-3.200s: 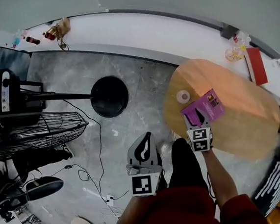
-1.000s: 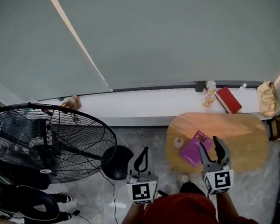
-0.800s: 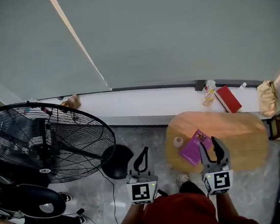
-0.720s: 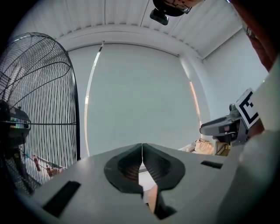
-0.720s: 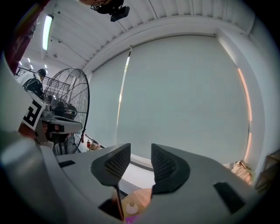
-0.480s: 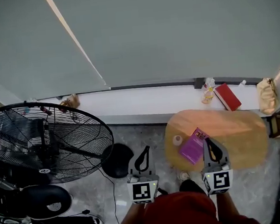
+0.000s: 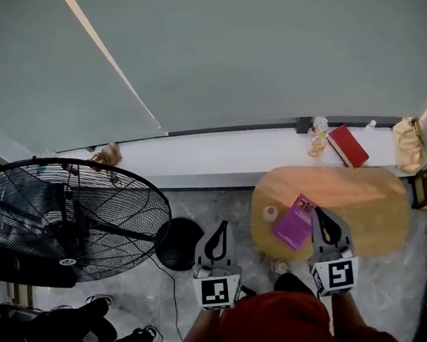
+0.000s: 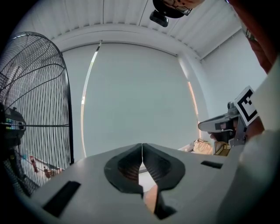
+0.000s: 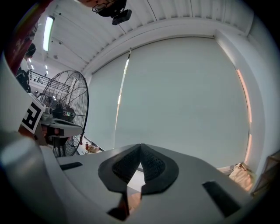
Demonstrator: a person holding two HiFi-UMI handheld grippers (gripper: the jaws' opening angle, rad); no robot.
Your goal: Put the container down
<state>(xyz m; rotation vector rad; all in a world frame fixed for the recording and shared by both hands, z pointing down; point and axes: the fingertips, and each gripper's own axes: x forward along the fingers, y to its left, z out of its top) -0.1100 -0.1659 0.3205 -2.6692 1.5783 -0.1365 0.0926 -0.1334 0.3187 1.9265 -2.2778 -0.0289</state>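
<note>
Change: the right gripper [image 7: 322, 215], whose jaws stood spread a second ago, has just been closing them, and they are now together with nothing between. The purple container [image 7: 295, 221], carried in that gripper three seconds back, now lies free on the counter [image 7: 368, 212].
Head view, container: flat on the near left part of the round wooden counter, just left of the right gripper's tips, with a small white roll [image 7: 270, 213] close on its other side.
Head view, left gripper [image 7: 220, 227]: over the grey floor, left of the counter, jaws together and empty.
Head view, surroundings: a big black fan [image 7: 68, 218] stands far left, and a red book [image 7: 346, 146] lies on the white ledge beyond the counter.
Left gripper view: the left gripper [image 8: 141, 146] has its pads meeting at the tips, with nothing held. The fan [image 8: 35, 109] is at left and the right gripper [image 8: 223, 127] at right.
Right gripper view: the right gripper [image 9: 140, 146] is closed tip to tip and grips nothing. The fan [image 9: 65, 100] is at left.
</note>
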